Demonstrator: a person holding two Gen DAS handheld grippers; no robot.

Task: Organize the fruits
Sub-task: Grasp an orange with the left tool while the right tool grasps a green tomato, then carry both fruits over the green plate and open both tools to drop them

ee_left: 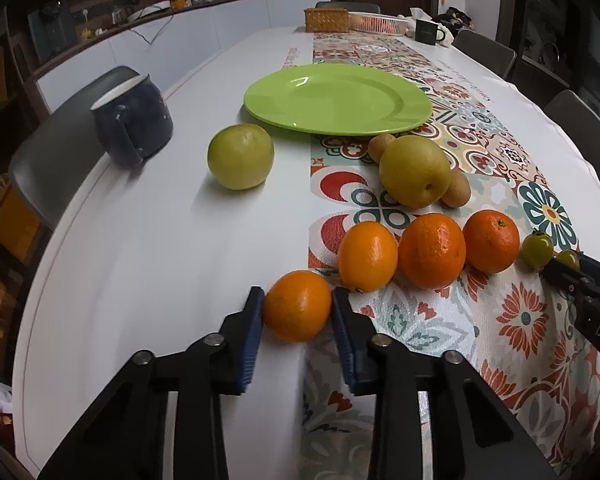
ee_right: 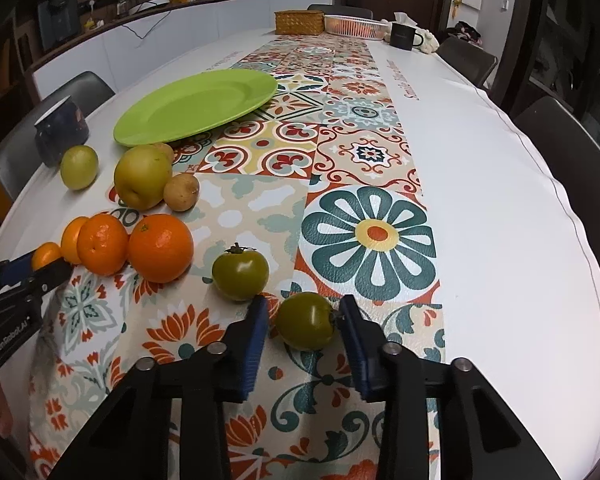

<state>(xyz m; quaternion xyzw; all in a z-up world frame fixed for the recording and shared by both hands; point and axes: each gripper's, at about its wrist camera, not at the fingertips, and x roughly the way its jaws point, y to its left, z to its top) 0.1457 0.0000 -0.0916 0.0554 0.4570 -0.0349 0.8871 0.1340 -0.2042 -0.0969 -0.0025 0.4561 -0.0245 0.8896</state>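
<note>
My left gripper (ee_left: 298, 300) is shut on a small orange (ee_left: 297, 305) that rests on the white table. Three more oranges (ee_left: 432, 250) lie in a row to its right on the patterned runner. My right gripper (ee_right: 304, 308) stands open around a green tomato (ee_right: 305, 321), with a gap at the left pad and the right pad at its stem. A second green tomato (ee_right: 240, 274) lies just beyond. A green apple (ee_left: 241, 156), a yellow pear (ee_left: 415, 170) and two brown kiwis (ee_left: 456, 189) lie before an empty green plate (ee_left: 336, 98).
A dark blue mug (ee_left: 134, 120) stands at the table's left edge. A wicker box (ee_left: 327, 20), a white basket (ee_left: 378, 23) and a black mug (ee_left: 426, 31) stand at the far end. Chairs line both sides. The right half of the table (ee_right: 500, 208) is white cloth.
</note>
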